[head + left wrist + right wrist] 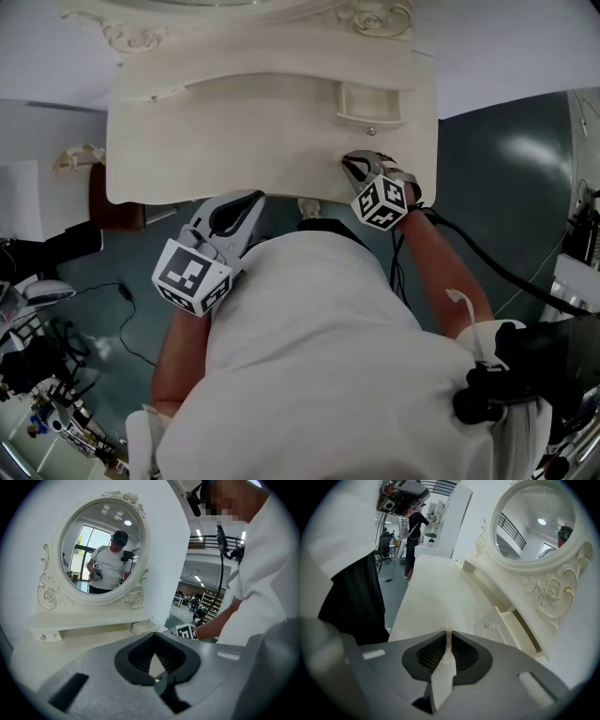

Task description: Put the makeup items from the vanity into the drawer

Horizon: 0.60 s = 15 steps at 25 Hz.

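While no makeup item is showing on the desk [225, 141] in any view, the step in hand is reading as a check or a close-up, not a carry.

Drawer [370, 103]: a small one, standing pulled out below the mirror [101, 550]. Its inside is not showing, so whether the makeup items are lying in it cannot be told.

Method, as judged: the person is best looking into the drawer first. If it is being shut, the tool tips should be pressing squarely on the front beside the knob [371, 131] and pushing straight along its run, so it is not skewing or jamming.

Right tool [356, 167]: the jaws are standing a narrow slit apart and gripping nothing. It is hovering over the desk's front edge, on the person's side of the drawer. The forearm is reaching forward, and the tool is pointing across the desk with the drawer off to its right.

Left tool [246, 202]: the jaws are meeting at the tips and holding nothing. It is hanging low before the body, off the desk's front edge, well apart from the drawer on its left, and aiming up at the mirror.
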Each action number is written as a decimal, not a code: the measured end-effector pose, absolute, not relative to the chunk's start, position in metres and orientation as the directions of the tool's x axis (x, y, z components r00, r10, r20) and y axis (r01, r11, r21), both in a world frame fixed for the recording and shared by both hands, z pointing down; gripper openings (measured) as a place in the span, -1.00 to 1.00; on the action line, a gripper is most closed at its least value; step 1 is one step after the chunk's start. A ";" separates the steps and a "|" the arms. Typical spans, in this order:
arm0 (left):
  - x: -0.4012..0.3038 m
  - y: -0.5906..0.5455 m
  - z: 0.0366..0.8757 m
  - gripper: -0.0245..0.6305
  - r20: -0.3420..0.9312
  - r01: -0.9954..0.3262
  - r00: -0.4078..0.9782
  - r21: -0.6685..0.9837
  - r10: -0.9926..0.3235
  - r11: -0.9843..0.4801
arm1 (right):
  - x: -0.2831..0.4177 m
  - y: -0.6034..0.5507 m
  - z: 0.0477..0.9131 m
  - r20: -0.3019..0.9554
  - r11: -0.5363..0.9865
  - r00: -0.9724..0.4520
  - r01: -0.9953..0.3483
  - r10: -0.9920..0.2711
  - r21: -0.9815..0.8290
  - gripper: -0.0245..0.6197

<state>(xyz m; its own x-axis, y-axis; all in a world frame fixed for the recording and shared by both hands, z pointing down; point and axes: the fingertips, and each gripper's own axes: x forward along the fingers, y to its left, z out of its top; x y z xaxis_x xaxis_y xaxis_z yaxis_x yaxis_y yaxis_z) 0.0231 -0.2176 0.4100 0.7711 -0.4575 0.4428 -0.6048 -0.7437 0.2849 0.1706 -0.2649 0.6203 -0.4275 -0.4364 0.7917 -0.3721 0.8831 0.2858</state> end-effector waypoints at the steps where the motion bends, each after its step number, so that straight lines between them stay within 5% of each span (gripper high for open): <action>1: 0.024 -0.219 0.410 -0.92 0.444 -0.607 0.770 0.284 -0.459 -0.743 | 0.171 -0.265 0.619 0.791 0.885 -0.432 -0.370 -0.433 0.283 -0.81; 15: 0.048 -0.225 0.410 -0.92 0.431 -0.599 0.776 0.275 -0.460 -0.752 | 0.178 -0.262 0.565 0.767 0.906 -0.504 -0.353 -0.396 0.236 -0.90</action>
<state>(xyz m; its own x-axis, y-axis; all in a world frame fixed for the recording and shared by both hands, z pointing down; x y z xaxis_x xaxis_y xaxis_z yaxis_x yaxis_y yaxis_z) 0.0483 -0.2250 0.4096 0.7761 -0.4605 0.4309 -0.5989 -0.7522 0.2748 0.1780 -0.2615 0.5647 -0.5042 -0.3961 0.7674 -0.3527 0.9056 0.2356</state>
